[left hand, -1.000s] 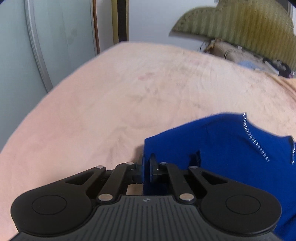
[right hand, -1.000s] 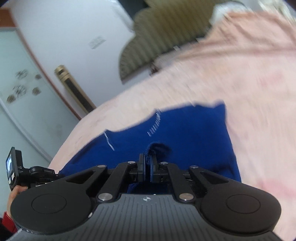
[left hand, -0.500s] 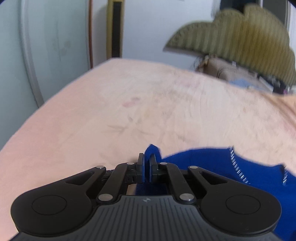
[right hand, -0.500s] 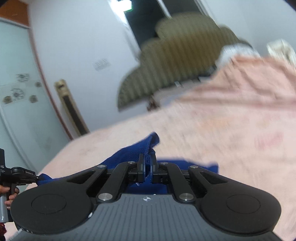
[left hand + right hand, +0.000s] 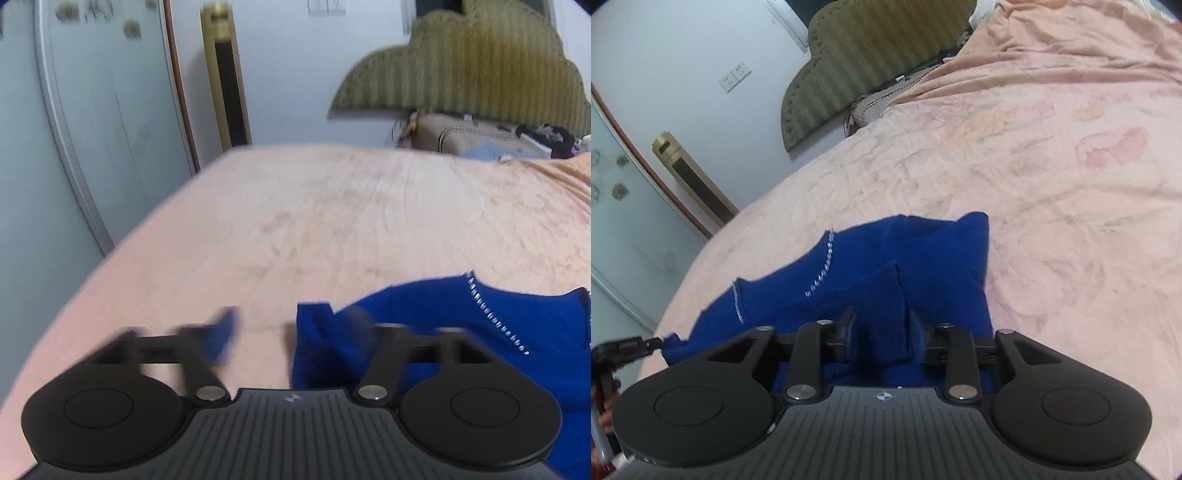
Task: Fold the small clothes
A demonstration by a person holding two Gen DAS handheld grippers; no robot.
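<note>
Fuzzy blue garment (image 5: 934, 258) on matt pink bedspread (image 5: 1071, 177).

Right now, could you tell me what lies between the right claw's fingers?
In the right wrist view, a fold of the blue garment sits between the right claw fingers, unpinched.

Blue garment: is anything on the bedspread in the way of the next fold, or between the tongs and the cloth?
Nothing visible. The blue garment lies alone on the pink bedspread, directly at both tongs.
</note>
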